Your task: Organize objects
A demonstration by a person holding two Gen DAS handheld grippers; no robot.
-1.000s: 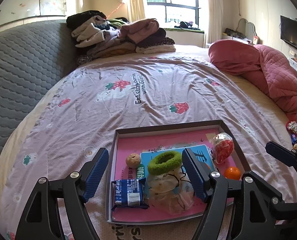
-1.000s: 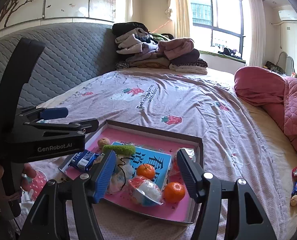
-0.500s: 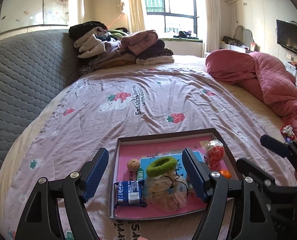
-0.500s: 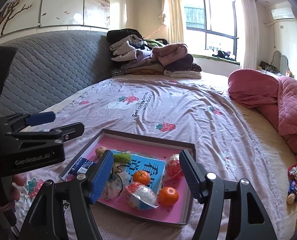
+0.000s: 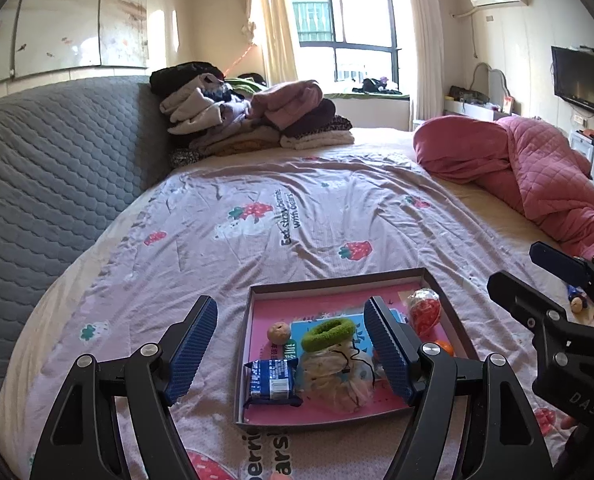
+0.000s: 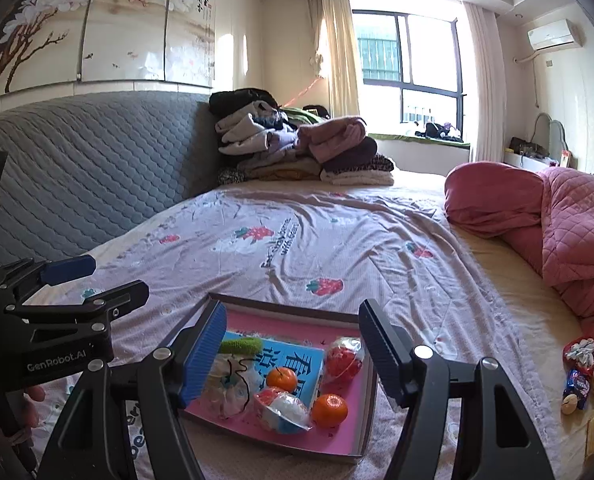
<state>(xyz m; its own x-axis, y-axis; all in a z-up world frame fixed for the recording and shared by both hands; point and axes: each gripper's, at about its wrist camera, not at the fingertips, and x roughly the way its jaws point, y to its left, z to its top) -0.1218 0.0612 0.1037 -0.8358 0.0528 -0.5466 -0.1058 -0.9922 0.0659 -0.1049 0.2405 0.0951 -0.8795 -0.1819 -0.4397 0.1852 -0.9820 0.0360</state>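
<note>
Right wrist view shows my right gripper [image 6: 293,350] empty, jaws wide, above the tray [image 6: 367,408], while leftover snacks [image 6: 579,380] lie off to its right on the bed [image 6: 337,240], nearer this hand.

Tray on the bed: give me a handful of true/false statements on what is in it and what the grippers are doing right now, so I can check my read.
1. Two oranges lie in the tray. True: one orange rests on the blue book, the other orange on the pink floor.
2. The right gripper is clamped on an orange. False: its jaws stand apart with nothing between them.
3. The green hair tie lies outside the tray. False: it is inside, on the clear bag.
4. The blue snack packet sits at the tray's near left corner. True.
5. The left gripper holds the snack packet. False: it is empty.
</note>
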